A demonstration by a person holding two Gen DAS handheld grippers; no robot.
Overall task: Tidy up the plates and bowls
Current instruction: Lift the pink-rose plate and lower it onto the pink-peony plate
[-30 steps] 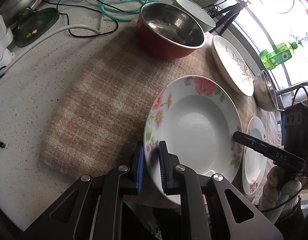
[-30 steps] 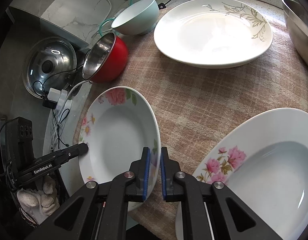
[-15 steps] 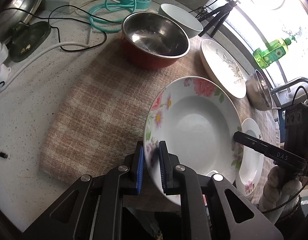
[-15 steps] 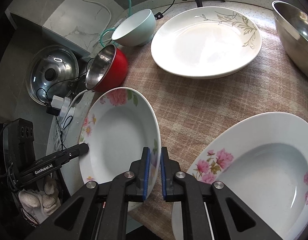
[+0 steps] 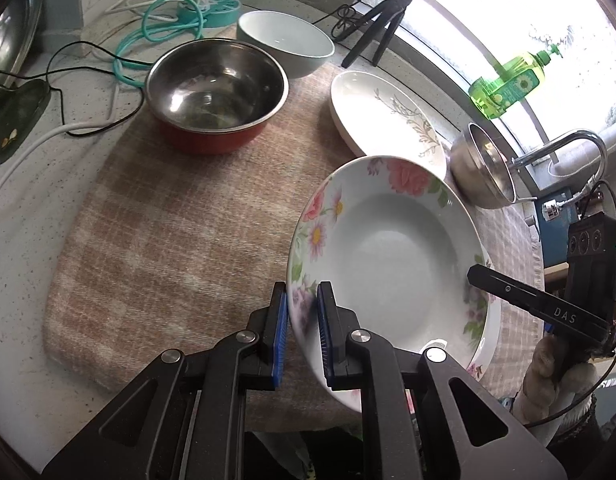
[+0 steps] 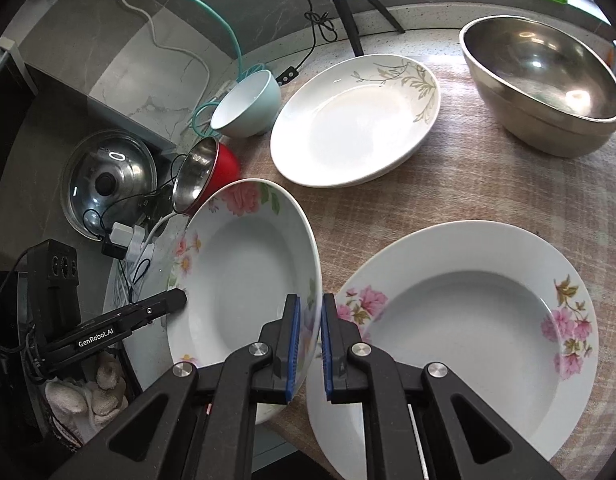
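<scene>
Both grippers pinch the same floral deep plate (image 5: 388,264) by opposite edges of its rim. The left gripper (image 5: 301,336) has its blue-padded fingers (image 5: 281,332) nipped on the near rim, and the right gripper (image 6: 308,340) grips the far side the same way, so the plate hangs tilted in the air above the checked cloth (image 5: 167,240).

Taking that cloth as the landmark: the held plate is over its near right part, and directly beside it, lying flat on the cloth, is a matching plate with pink flowers (image 6: 468,332). This looks like the likely stacking spot. At the cloth's far side lie a white plate with a grey-gold leaf sprig (image 6: 356,120), a red-sided steel bowl (image 5: 215,96) and a pale green ceramic bowl (image 5: 285,44); a plain steel mixing bowl (image 6: 544,84) sits at its far right corner.

To do this step well, I would keep both hands moving together, so neither grip twists the rim. The plate should be levelled before lowering and centred over the matching one, then set down gently so that glaze does not knock against glaze. The fingers should let go only once the plate is fully seated.

The plate is glossy glazed ceramic, round, with a broad sloping rim and a shallow well. It is smooth and probably slippery in a narrow pinch. The cloth is soft, woven and slightly fuzzy, and the speckled stone bench (image 5: 23,264) under it is hard.
</scene>
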